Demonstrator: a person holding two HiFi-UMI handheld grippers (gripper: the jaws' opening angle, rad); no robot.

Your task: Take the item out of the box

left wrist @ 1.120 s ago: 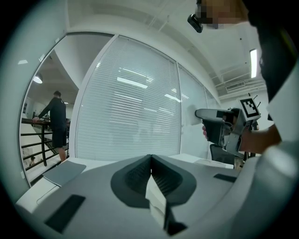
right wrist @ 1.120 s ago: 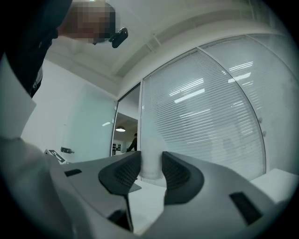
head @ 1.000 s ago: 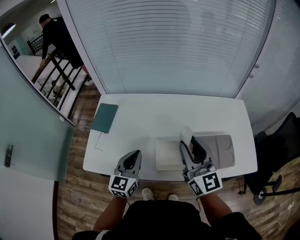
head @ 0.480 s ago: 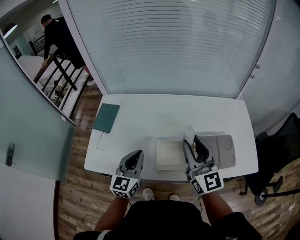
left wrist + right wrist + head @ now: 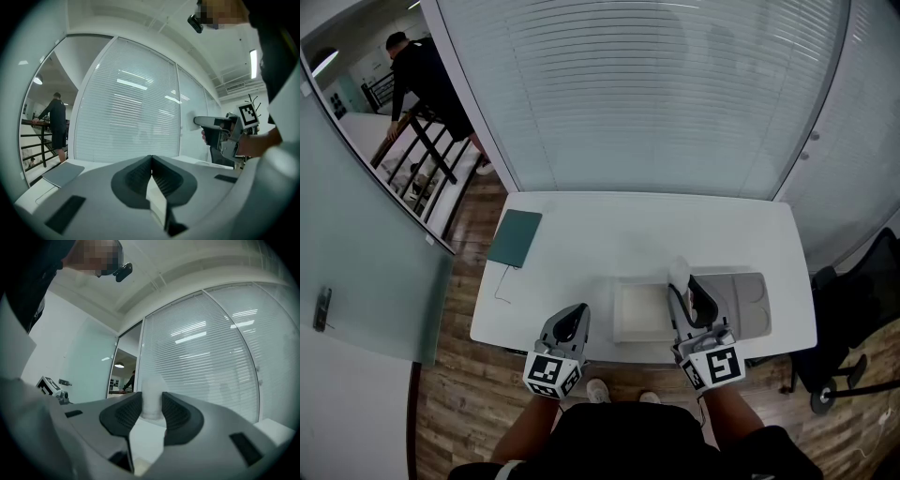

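Note:
A shallow white box (image 5: 639, 313) lies open near the table's front edge, with its grey moulded lid (image 5: 741, 302) beside it on the right. My right gripper (image 5: 683, 287) hovers over the box's right edge, shut on a small white item (image 5: 678, 271). In the right gripper view the white item (image 5: 151, 397) stands upright between the black pads (image 5: 125, 414), raised against the blinds. My left gripper (image 5: 572, 319) hangs at the table's front edge, left of the box, its jaws shut on nothing (image 5: 151, 163). In the left gripper view, the right gripper (image 5: 220, 133) shows at the right.
A dark green notebook (image 5: 515, 237) lies at the table's left end with a thin cable (image 5: 500, 284) in front of it. Window blinds (image 5: 647, 94) stand behind the white table (image 5: 609, 234). A black office chair (image 5: 853, 309) is at the right. A person stands by a railing at the far left (image 5: 417, 70).
My right gripper has drifted slightly to the right with the white item still held. The left gripper has barely moved.

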